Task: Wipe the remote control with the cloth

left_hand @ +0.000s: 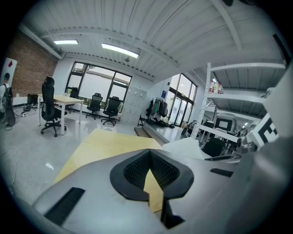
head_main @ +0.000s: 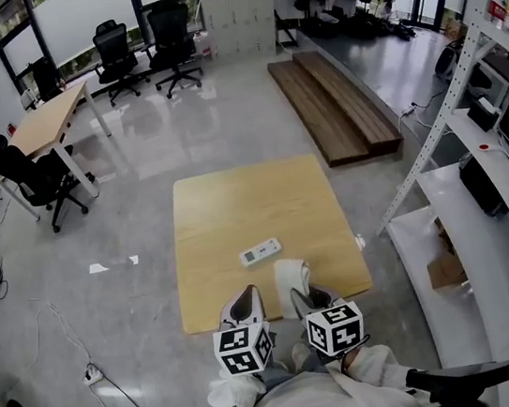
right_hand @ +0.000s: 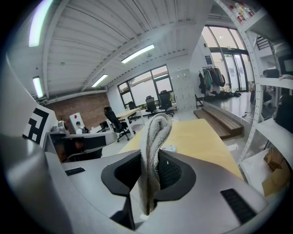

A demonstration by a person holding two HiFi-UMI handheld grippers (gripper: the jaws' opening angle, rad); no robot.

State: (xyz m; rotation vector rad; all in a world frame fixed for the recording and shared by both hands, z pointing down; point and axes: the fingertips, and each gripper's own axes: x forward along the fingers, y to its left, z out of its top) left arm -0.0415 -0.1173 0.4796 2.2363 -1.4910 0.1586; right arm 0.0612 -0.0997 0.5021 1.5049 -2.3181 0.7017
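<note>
A white remote control (head_main: 260, 252) lies on the light wooden table (head_main: 237, 210), a little past its middle toward me; the right gripper view shows the remote control (right_hand: 168, 148) beyond the cloth. My right gripper (head_main: 298, 291) is shut on a folded white cloth (head_main: 291, 274), which sticks up between its jaws as a looped fold, the cloth (right_hand: 152, 151) filling that view's centre. It hovers over the table's near edge, short of the remote. My left gripper (head_main: 243, 301) is beside it, shut and empty, its pads (left_hand: 137, 170) meeting over the table.
Wooden platforms (head_main: 334, 100) lie on the floor beyond the table. White shelving (head_main: 501, 142) with equipment runs along the right. Office chairs (head_main: 37, 178) and a long desk (head_main: 48, 120) stand at the left. A power strip (head_main: 92, 374) and cable lie on the floor near my left.
</note>
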